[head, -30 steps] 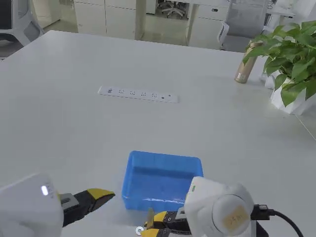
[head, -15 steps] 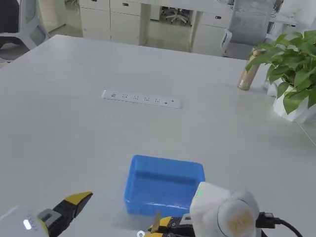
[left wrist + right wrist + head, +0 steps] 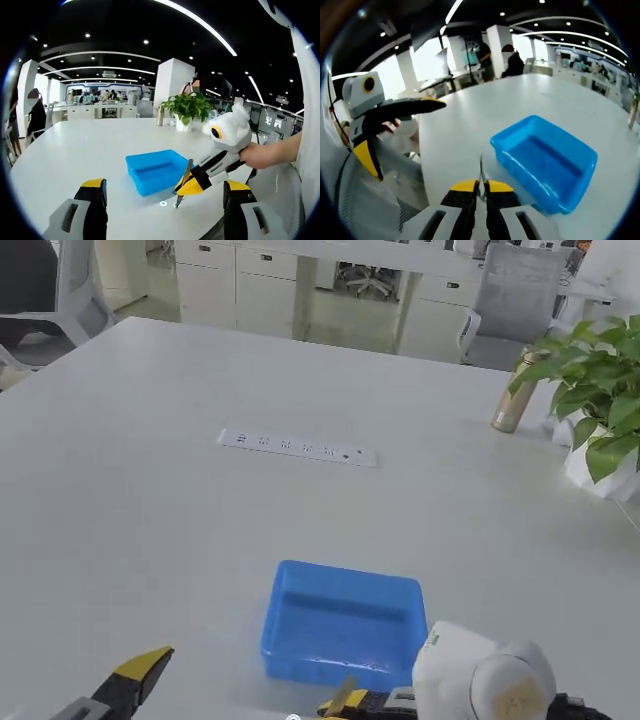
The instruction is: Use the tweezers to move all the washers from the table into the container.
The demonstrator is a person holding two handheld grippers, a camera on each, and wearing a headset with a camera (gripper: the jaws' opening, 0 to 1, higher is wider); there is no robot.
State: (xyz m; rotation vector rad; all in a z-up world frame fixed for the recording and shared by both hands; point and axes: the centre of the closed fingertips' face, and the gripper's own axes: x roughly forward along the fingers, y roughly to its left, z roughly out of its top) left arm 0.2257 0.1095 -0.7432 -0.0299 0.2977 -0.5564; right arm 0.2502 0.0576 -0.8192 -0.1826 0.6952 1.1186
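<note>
A blue container (image 3: 345, 625) sits open on the white table (image 3: 300, 510). In the left gripper view one small washer (image 3: 163, 203) lies on the table just in front of the container (image 3: 152, 171). My right gripper (image 3: 189, 187) is shut on thin tweezers (image 3: 184, 181), whose tip points down close beside the washer; whether it touches is unclear. From the right gripper view the tweezers (image 3: 481, 172) stick out between the shut jaws of the right gripper (image 3: 481, 185), left of the container (image 3: 545, 160). My left gripper (image 3: 165, 186) is open and holds nothing; in the head view the left gripper (image 3: 135, 680) is left of the container.
A white power strip (image 3: 298, 449) lies mid-table. At the far right stand a gold bottle (image 3: 513, 393) and a potted plant (image 3: 600, 390). Office chairs and cabinets stand beyond the far table edge. A hand (image 3: 260, 155) holds the right gripper.
The head camera has shifted, so everything sits lower and further right in the picture. Relative to the container, the left gripper has drawn back to the lower left. The right gripper stays by the container's near edge.
</note>
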